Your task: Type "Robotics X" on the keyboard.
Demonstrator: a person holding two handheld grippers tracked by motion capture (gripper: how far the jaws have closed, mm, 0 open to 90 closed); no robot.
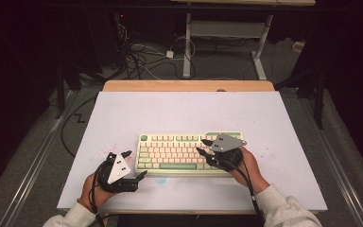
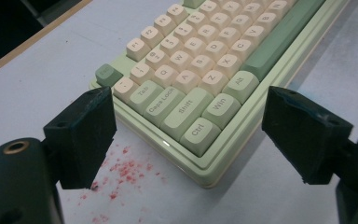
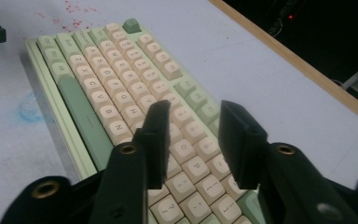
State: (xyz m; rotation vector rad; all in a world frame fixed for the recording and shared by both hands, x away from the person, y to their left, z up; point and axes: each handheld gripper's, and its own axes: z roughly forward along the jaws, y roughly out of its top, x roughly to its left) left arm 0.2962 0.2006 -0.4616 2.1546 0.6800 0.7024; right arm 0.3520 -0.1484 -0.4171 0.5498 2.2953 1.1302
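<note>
keyboard (image 1: 189, 152) lies under the right gripper (image 1: 204, 147), whose part-open jaws hold nothing, and just beyond the wide-open, empty left gripper (image 1: 137, 165).

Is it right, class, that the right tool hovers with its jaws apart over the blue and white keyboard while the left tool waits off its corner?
Only the colour is wrong. The keyboard is pale green and cream, as the left gripper view shows. The rest stands: the right tool hovers over its keys, jaws apart with nothing between them, and the left tool waits off its corner.
</note>
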